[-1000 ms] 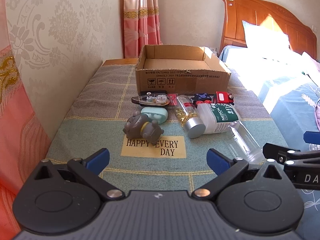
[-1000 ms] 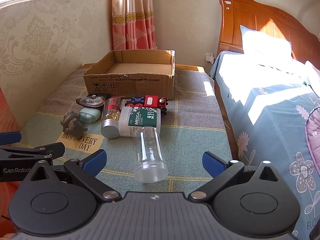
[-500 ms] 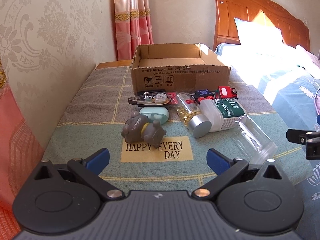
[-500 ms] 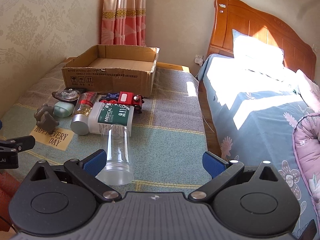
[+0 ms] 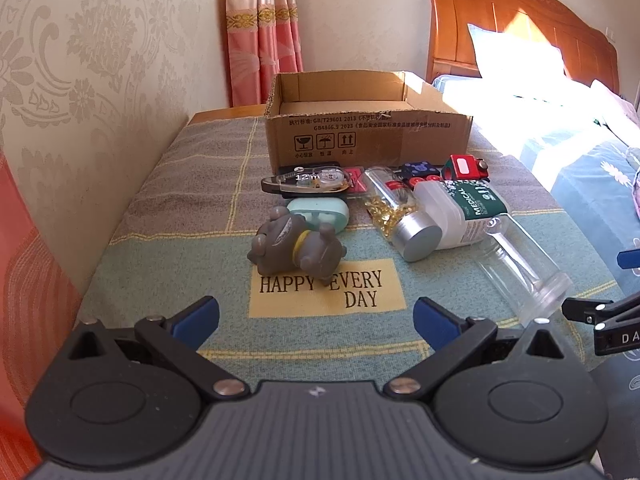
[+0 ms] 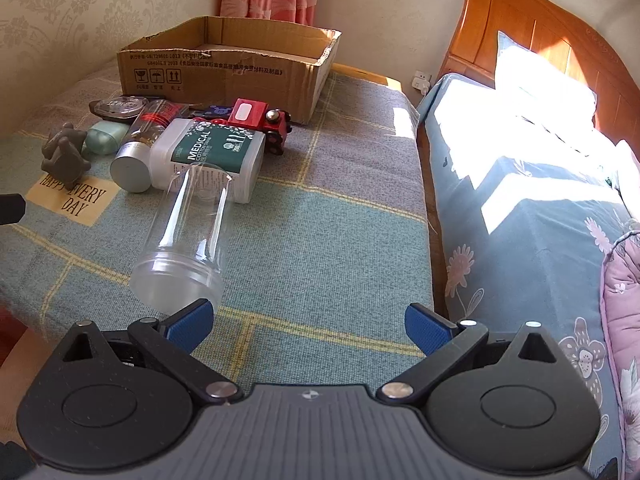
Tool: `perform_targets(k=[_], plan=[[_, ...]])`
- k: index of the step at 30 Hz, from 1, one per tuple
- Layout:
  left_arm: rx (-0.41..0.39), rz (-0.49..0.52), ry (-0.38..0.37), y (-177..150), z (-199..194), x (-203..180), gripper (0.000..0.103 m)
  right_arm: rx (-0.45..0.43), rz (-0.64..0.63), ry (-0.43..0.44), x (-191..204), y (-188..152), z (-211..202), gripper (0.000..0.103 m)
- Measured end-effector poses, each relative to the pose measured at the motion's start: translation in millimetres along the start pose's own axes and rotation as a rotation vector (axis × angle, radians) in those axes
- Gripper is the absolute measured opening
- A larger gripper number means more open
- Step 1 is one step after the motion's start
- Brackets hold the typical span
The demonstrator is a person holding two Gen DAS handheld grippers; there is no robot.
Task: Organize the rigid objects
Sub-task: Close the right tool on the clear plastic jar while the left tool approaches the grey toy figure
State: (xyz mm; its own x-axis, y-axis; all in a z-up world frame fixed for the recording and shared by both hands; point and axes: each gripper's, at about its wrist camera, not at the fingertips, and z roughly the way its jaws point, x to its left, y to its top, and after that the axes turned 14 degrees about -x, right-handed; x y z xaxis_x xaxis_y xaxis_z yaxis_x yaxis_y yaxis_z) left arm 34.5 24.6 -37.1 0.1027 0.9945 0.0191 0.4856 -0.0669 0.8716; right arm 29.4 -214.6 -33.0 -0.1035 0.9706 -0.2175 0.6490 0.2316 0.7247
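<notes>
**A:** How many things did you count on the cloth?

**B:** One cardboard box (image 5: 368, 120), open-topped, at the far end. In front of it I counted eight loose pieces: one grey rubbery animal figure (image 5: 296, 246), one mint-green rounded case (image 5: 320, 216), one correction-tape dispenser (image 5: 308, 180) with a clear shell, one flat red packet (image 5: 357, 184) beside it, one clear vial of yellow capsules (image 5: 400, 216) with a silver cap, one white "MEDICAL" cotton-swab tub (image 6: 210, 160) with a green label, one red toy train (image 6: 260, 122) and one dark blue toy block (image 5: 418, 169).

**A:** And the big transparent thing?

**B:** That made nine: one clear plastic cylinder (image 6: 188, 236), smooth and empty, lying on its side with its far end touching the tub. The woven cloth (image 6: 320, 240) was checked in teal and grey, with a yellow "HAPPY EVERY DAY" patch just near of the figure.

**A:** What were my tongs doing?

**B:** I had both sets spread wide with nothing between them. The left gripper (image 5: 316, 318) hung over the near edge, facing the patch. The right gripper (image 6: 308, 324) hung near the cylinder's near end; its left blue pad (image 6: 190, 322) looked just beside the rim, but I could not tell whether it touched.
</notes>
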Motion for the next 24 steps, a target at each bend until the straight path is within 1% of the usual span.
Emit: perform_targets(k=[5, 11, 15, 19, 24], plan=[[0.008, -0.018, -0.004, -0.4, 5.3, 5.9, 0.102, 0.000, -0.057, 0.085, 21.8, 8.7, 2.1, 0.103], [0.024, -0.032, 0.001, -3.4, 10.3, 13.1, 0.102, 0.000, -0.150, 0.087, 39.8, 14.9, 8.0, 0.103], [0.025, -0.032, -0.015, -3.0, 13.9, 13.1, 0.102, -0.012, -0.201, 0.093, 34.3, 14.0, 2.5, 0.103], [0.021, -0.030, -0.030, -1.7, 16.2, 10.0, 0.102, -0.031, -0.312, 0.094, 35.1, 13.4, 3.2, 0.103], [0.025, -0.036, -0.036, -2.5, 17.4, 10.1, 0.102, -0.055, -0.419, 0.151, 45.5, 19.1, 10.9, 0.103]])
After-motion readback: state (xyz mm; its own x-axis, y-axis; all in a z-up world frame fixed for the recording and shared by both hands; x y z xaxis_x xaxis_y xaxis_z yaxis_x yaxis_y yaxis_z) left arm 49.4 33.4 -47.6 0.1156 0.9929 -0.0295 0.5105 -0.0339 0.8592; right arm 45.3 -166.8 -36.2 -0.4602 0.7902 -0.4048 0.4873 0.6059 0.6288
